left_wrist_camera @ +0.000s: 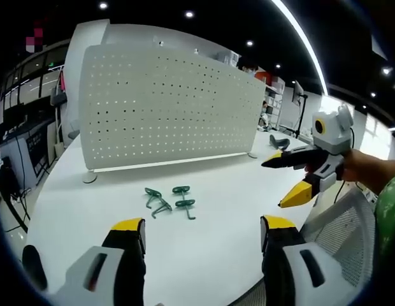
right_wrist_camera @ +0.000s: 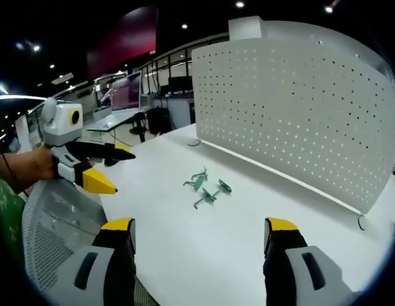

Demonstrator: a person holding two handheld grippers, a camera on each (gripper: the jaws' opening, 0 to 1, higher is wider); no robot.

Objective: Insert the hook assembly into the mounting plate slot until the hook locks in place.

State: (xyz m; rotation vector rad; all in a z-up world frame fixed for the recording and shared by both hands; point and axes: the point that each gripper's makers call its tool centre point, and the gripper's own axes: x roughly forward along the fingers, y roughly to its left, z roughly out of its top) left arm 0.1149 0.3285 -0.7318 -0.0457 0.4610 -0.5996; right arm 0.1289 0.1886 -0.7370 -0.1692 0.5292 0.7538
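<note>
Three green hooks point(left_wrist_camera: 169, 200) lie mid-frame on the white counter point(left_wrist_camera: 216, 248), before the perforated mounting plate point(left_wrist_camera: 165, 105).
Both claws, left point(left_wrist_camera: 204, 233) and right point(right_wrist_camera: 197, 233), are held open, empty; one hook should be gripped squarely by its shank.

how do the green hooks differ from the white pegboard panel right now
The green hooks lie flat in a loose cluster on the white table; the pegboard panel stands upright on small feet behind them. The hooks are small, thin and bent; the panel is a broad, gently curved sheet full of holes. The hooks are green, the panel white. Both rest on the same table, and neither open claw, left or right, touches them.
</note>
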